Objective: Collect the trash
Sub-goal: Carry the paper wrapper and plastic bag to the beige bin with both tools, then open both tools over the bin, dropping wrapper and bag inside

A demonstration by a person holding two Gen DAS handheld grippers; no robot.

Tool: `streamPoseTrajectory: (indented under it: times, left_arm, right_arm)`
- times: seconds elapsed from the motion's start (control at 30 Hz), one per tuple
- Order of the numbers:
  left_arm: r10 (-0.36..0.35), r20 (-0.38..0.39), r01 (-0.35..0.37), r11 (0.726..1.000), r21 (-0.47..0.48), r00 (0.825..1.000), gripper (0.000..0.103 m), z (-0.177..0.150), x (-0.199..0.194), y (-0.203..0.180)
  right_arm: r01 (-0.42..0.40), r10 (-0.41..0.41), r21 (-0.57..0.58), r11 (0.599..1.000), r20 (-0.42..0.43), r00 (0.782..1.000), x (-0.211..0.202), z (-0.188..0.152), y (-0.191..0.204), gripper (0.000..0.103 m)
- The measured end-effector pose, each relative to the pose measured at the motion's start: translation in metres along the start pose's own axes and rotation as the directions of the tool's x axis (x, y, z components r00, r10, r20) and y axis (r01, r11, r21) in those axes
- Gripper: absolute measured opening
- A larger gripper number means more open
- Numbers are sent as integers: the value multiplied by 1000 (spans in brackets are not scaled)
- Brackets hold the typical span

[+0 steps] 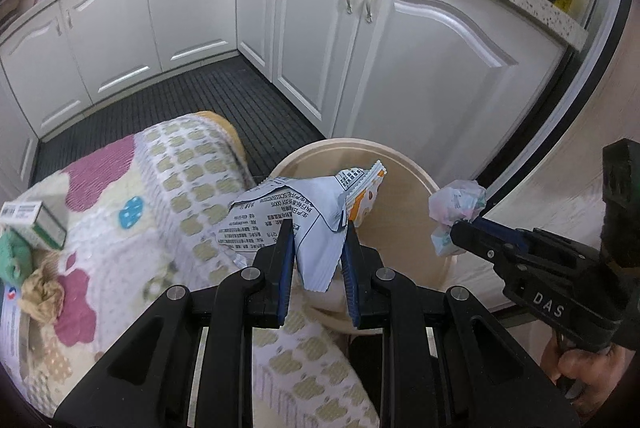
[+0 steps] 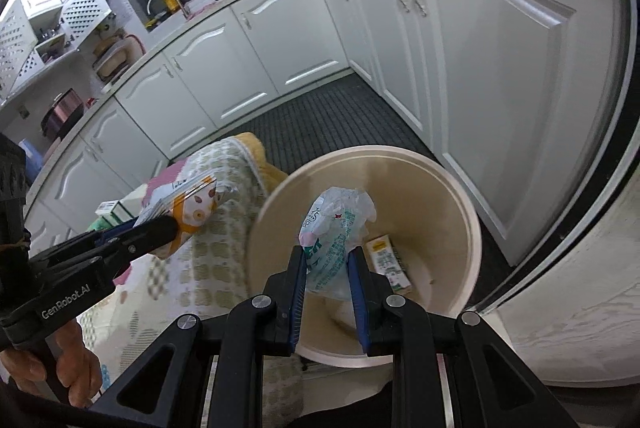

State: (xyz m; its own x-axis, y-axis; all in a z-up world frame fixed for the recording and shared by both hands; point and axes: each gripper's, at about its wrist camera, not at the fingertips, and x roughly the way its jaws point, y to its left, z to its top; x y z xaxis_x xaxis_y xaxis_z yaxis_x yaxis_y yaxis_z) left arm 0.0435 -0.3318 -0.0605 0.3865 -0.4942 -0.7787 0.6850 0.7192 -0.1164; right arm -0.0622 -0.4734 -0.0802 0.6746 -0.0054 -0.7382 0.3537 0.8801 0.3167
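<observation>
Both grippers loaded: the left gripper (image 1: 318, 228) is clenched on a blue-and-white snack wrapper (image 1: 296, 216) at lower centre, the right gripper (image 2: 326, 256) clamped on a crumpled plastic bag (image 2: 334, 228) above the cream bin (image 2: 472, 228). Best bring each fully inside the rim before letting go, wrapper especially, since it hangs near the edge. A small carton (image 2: 390, 264) lies inside. Left, more litter on the patterned cloth (image 1: 168, 187); beyond, dark ribbed floor (image 1: 240, 95) and white cabinets (image 1: 432, 67).
</observation>
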Motion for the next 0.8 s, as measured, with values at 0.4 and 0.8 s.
streamPoseTrajectory:
  times: [0.4, 0.8]
  left_arm:
    - [-24, -6, 25, 999, 47, 1000, 19, 9, 20, -24]
    - [-68, -27, 68, 998, -10, 997, 55, 12, 32, -21]
  right_arm:
    - [79, -79, 10, 997, 1, 997, 8, 1, -22, 20]
    - [128, -128, 2, 992, -20, 992, 24, 3, -25, 39]
